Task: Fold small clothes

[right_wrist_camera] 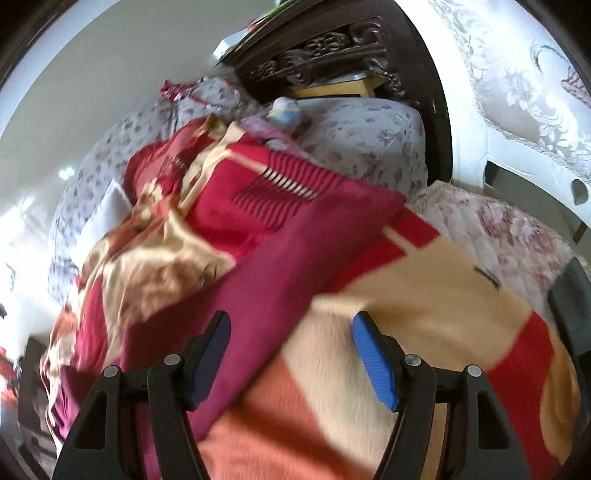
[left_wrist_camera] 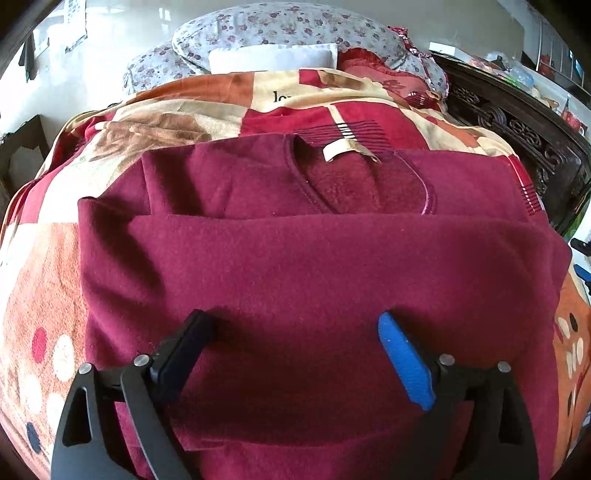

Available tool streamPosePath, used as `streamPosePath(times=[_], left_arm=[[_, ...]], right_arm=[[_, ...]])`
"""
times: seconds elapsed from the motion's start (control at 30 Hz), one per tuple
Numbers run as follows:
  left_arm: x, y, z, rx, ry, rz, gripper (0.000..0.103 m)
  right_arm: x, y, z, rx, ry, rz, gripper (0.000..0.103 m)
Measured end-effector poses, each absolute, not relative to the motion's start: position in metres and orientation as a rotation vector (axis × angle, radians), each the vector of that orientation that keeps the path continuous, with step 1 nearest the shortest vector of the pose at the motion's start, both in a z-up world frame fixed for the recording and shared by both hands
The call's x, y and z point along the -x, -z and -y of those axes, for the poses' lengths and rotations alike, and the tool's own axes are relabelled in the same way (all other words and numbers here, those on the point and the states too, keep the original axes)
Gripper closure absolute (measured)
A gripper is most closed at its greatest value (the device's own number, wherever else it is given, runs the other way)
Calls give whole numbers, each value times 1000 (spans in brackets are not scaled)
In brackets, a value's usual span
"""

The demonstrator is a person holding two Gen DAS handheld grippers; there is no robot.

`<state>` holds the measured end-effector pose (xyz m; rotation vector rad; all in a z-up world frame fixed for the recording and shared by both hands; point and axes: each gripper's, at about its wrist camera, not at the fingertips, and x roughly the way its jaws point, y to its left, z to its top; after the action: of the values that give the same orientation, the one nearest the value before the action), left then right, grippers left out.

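Left gripper [left_wrist_camera: 295, 325]: nearest the lens; fingers spread wide, pads clear of the cloth, nothing held.
Maroon garment [left_wrist_camera: 314, 266]: fleece top, partly folded, lying flat on the blanket directly under and ahead of the left fingers; collar and pale neck tag [left_wrist_camera: 338, 150] at the far end.
Long axis: folded edge runs side to side across the left wrist view.
Right gripper [right_wrist_camera: 291, 325]: fingers apart, empty; view motion-blurred.
Garment from the right: one maroon edge [right_wrist_camera: 280, 273] runs diagonally, passing under the dark finger, most of it off to that side.
Patterned blanket [left_wrist_camera: 48, 266]: red, cream and orange, covering the bed beneath the garment.
Nearer hand (judgement): left, centred over the cloth; right sits at its edge.
Floral pillows [left_wrist_camera: 273, 26]: beyond the blanket.
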<state>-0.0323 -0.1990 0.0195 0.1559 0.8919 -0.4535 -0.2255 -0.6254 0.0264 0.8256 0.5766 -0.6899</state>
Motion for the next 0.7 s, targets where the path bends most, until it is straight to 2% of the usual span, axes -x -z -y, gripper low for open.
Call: streamPosePath(times=[0.13, 0.2, 0.23, 0.27, 0.3, 0.33, 0.4, 0.7], left_arm=[[33, -19, 201, -159, 443, -884, 7], [32, -18, 201, -160, 438, -883, 6], [31, -18, 201, -158, 436, -885, 4], [30, -18, 201, -156, 435, -888, 4], [30, -18, 200, -154, 437, -892, 4], [29, -19, 199, -154, 442, -898, 4], [28, -23, 196, -156, 451, -914, 4], [38, -61, 147, -182, 402, -837, 4]], right_arm=[[208, -19, 646, -843, 694, -550, 29], [205, -16, 654, -855, 699, -530, 35], [204, -16, 657, -851, 710, -522, 49], [206, -17, 659, -850, 716, -513, 74], [209, -18, 661, -863, 703, -495, 89], [215, -20, 663, -895, 677, -477, 94], [226, -35, 660, -890, 660, -434, 94], [279, -168, 593, -628, 559, -247, 95]])
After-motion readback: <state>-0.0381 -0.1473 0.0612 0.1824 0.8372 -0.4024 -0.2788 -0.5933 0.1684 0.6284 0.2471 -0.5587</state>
